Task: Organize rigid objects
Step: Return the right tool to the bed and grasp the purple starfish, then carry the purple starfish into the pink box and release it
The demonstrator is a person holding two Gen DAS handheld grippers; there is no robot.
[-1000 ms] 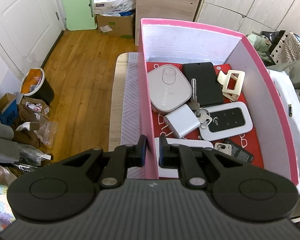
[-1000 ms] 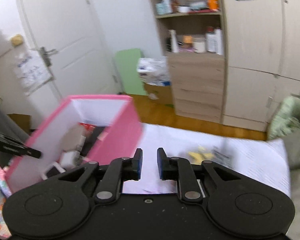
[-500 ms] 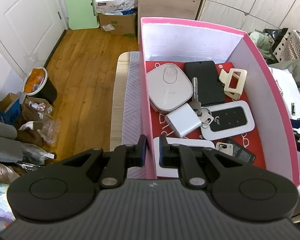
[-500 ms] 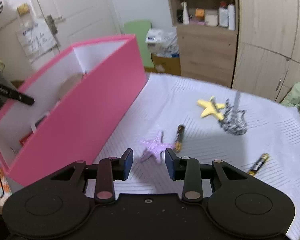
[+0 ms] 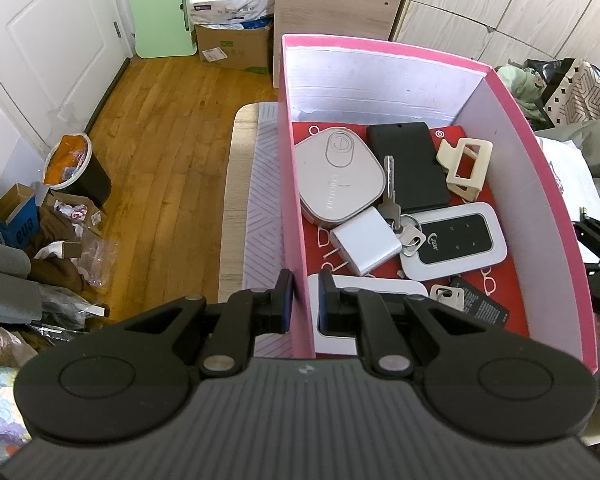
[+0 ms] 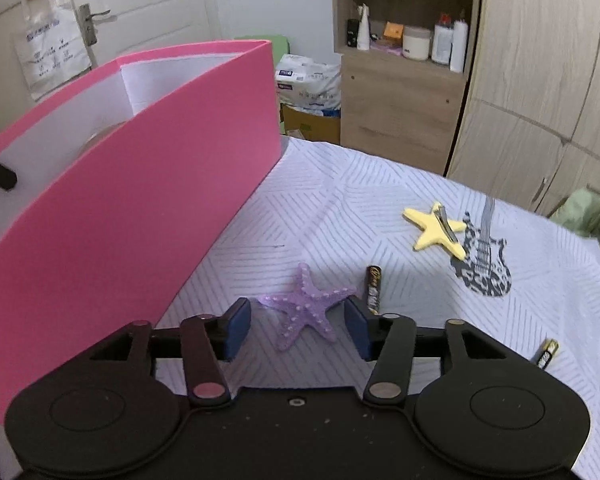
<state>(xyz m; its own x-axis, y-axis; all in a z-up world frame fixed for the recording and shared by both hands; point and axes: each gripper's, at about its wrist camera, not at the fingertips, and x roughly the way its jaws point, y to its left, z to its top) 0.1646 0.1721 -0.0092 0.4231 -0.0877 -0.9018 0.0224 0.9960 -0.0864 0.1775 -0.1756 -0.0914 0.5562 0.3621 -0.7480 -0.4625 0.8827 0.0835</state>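
Note:
My left gripper (image 5: 303, 300) is shut on the left wall of the pink box (image 5: 294, 216), pads pinching the wall. Inside lie a grey rounded case (image 5: 340, 178), a black slab (image 5: 410, 164), keys (image 5: 394, 208), a white charger (image 5: 366, 246), a pocket router (image 5: 454, 242) and a cream clip (image 5: 466, 164). In the right wrist view my right gripper (image 6: 296, 328) hangs low over the cloth, its jaws opening, with a purple starfish (image 6: 306, 306) lying between the pads, untouched. The pink box (image 6: 140, 216) stands to its left.
On the striped cloth (image 6: 340, 216) lie a battery (image 6: 373, 288) by the right pad, a second battery (image 6: 547, 353) at the right, a yellow star clip (image 6: 434, 230) and a guitar-shaped piece (image 6: 482, 260). A wooden cabinet (image 6: 400, 92) stands behind. Floor clutter and a bin (image 5: 78, 170) sit left.
My right gripper has dropped toward the cloth and spread its jaws, which now stand either side of the purple starfish. The left gripper keeps its grip on the box wall, unmoved.

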